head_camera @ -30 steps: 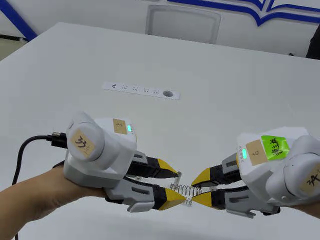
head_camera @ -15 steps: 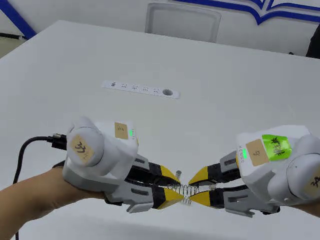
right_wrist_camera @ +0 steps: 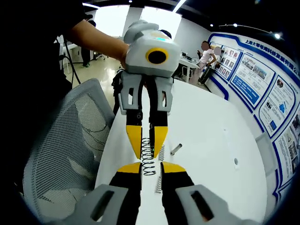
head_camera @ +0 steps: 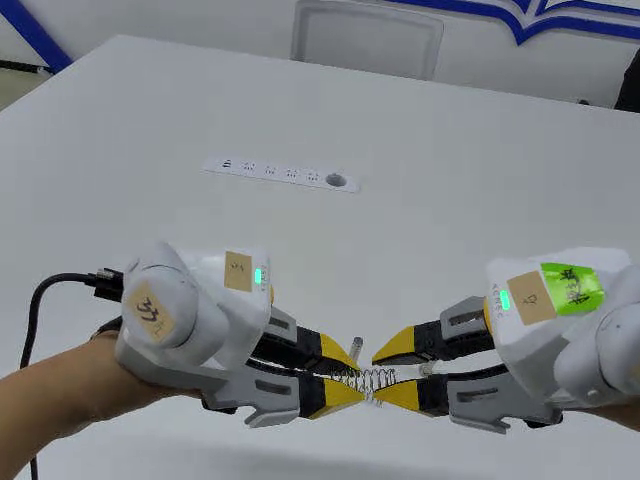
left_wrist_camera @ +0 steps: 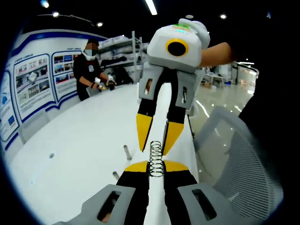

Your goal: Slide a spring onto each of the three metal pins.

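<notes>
Left claw (head_camera: 350,378) and right claw (head_camera: 386,376) meet tip to tip, low over a smooth white surface (head_camera: 150,130). Both have white and grey plastic bodies, black jaws and yellow wedge tips.

The spring (head_camera: 368,380) sits between them. It is a short coil of thin bright wire with open turns, held clear of the surface and lying along the line from tip to tip.

- Left claw: closed on one end of the spring.
- Right claw: jaws narrowly parted with the other end between the tips; cannot tell whether they pinch it.

A short pin (head_camera: 355,345), a plain grey metal cylinder, stands about upright just behind the spring. In the right gripper view, two loose springs (right_wrist_camera: 161,152) lie on the surface beside the held one. A long white power strip (head_camera: 280,173) lies well apart, farther back.
</notes>
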`<state>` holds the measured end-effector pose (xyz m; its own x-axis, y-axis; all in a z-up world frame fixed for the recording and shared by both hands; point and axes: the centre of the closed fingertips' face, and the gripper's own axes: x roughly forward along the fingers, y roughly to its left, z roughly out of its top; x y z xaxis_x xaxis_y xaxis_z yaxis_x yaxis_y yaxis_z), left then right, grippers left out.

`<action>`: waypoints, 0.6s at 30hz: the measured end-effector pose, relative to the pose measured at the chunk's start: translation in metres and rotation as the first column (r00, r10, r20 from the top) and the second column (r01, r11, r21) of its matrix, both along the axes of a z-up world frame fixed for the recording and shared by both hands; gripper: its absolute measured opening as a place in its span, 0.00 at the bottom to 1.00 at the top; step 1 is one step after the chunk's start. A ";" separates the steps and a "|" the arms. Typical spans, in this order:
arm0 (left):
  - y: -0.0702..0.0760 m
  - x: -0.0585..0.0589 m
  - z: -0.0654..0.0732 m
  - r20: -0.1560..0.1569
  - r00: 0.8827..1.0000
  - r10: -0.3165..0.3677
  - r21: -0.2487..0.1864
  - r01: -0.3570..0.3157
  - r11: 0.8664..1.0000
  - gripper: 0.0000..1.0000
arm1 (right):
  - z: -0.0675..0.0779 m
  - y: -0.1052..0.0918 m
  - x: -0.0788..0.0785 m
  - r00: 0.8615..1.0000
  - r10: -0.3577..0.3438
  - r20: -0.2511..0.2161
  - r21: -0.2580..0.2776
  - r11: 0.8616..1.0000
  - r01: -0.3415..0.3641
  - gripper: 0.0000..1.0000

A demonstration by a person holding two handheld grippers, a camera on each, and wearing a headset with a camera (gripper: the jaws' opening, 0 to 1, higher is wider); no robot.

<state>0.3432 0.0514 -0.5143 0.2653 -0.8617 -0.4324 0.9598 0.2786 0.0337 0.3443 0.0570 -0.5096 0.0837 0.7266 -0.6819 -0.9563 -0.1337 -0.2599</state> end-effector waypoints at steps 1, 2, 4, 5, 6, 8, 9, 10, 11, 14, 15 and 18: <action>0.000 0.000 0.001 0.002 1.000 0.000 -0.003 0.000 1.000 0.10 | 0.000 -0.001 -0.001 1.000 0.004 -0.001 0.001 1.000 -0.004 0.16; 0.000 0.000 0.002 0.003 1.000 -0.001 -0.007 0.001 1.000 0.10 | 0.000 -0.001 -0.001 1.000 0.005 -0.003 0.005 1.000 -0.005 0.16; 0.000 0.001 0.004 0.007 1.000 -0.003 -0.014 0.003 1.000 0.10 | 0.000 -0.002 0.000 1.000 -0.005 -0.006 0.011 1.000 0.005 0.16; 0.000 0.000 0.005 0.009 1.000 -0.007 -0.017 0.007 1.000 0.10 | -0.001 -0.003 0.000 1.000 -0.013 -0.024 0.016 1.000 0.013 0.16; 0.000 0.000 0.006 0.011 1.000 -0.010 -0.020 0.011 1.000 0.10 | -0.001 -0.004 0.000 0.999 -0.020 -0.038 0.023 1.000 0.021 0.16; 0.000 0.000 0.007 0.015 1.000 -0.011 -0.022 0.012 1.000 0.10 | 0.000 -0.004 0.000 0.998 -0.021 -0.064 0.040 0.999 0.023 0.14; 0.000 0.001 0.007 0.018 1.000 -0.010 -0.024 0.010 1.000 0.10 | 0.000 -0.004 -0.002 0.997 -0.014 -0.077 0.047 0.999 0.018 0.12; 0.000 0.000 0.008 0.017 1.000 -0.012 -0.027 0.013 1.000 0.10 | 0.002 -0.004 -0.001 0.997 -0.017 -0.078 0.060 0.998 0.021 0.12; 0.000 0.000 0.009 0.018 1.000 -0.013 -0.030 0.013 0.999 0.10 | 0.003 -0.004 -0.002 0.996 -0.015 -0.089 0.067 0.998 0.021 0.12; 0.000 0.000 0.009 0.022 1.000 -0.016 -0.033 0.017 0.999 0.10 | 0.007 -0.003 -0.003 0.993 -0.013 -0.118 0.088 0.996 0.023 0.12; 0.000 0.000 0.010 0.024 1.000 -0.016 -0.033 0.017 0.999 0.10 | 0.009 -0.003 -0.004 0.991 -0.013 -0.131 0.097 0.995 0.026 0.11; 0.000 0.001 0.008 0.039 0.999 -0.012 -0.016 0.013 1.000 0.10 | 0.013 -0.001 -0.005 0.989 -0.008 -0.146 0.112 0.993 0.025 0.11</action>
<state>0.3441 0.0518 -0.5062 0.2709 -0.8717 -0.4084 0.9612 0.2676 0.0664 0.3391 0.0556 -0.4963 0.0029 0.7992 -0.6010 -0.9868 -0.0949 -0.1309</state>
